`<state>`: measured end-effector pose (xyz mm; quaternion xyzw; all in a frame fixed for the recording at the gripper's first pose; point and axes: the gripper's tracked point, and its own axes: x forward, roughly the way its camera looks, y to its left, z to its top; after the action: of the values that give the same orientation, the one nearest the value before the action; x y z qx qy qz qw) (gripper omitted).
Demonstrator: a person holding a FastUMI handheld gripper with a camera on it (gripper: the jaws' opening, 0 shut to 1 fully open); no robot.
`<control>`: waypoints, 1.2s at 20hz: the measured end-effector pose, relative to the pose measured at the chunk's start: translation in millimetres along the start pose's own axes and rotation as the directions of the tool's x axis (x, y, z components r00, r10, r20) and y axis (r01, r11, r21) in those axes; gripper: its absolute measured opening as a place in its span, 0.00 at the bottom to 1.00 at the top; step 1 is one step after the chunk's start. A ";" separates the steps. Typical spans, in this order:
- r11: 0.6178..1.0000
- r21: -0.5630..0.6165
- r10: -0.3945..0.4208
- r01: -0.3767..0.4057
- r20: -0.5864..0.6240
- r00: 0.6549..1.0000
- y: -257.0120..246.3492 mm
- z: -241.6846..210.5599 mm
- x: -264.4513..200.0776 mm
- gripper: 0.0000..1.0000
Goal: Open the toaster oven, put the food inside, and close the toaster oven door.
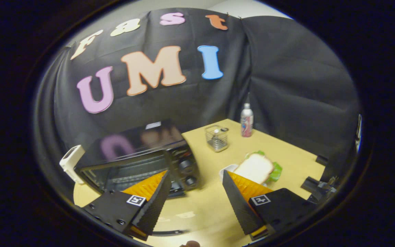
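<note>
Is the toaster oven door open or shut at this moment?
Open, it seems: the toaster oven shows its rack directly, without glass in front. The sandwich sits outside on the table. Tongs open, holding nothing.

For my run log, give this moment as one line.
gripper: open, holding nothing | toaster oven: ahead of fingers | sandwich: on table, untouched

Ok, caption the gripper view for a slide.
Open gripper above the table, toaster oven and sandwich beyond its fingers.
</note>
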<state>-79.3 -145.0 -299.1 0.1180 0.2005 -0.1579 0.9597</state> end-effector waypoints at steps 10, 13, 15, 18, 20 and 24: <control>0.972 0.119 -0.207 0.205 0.009 0.978 -132.4 31.0 45.4 0.95; 0.963 0.155 -0.223 0.222 -0.015 0.975 -152.9 25.3 55.5 0.95; 0.959 0.177 -0.219 0.220 -0.030 0.975 -161.9 19.0 60.8 0.95; 0.956 0.210 -0.197 0.202 -0.047 0.979 -171.2 8.2 70.1 0.95; 0.960 0.231 -0.150 0.160 -0.062 0.987 -168.3 -0.3 80.3 0.95; 0.973 0.208 -0.073 0.101 -0.135 0.988 -165.2 -27.0 105.4 0.95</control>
<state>-54.8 -316.5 -394.7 0.2216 0.2478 -0.2127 0.9188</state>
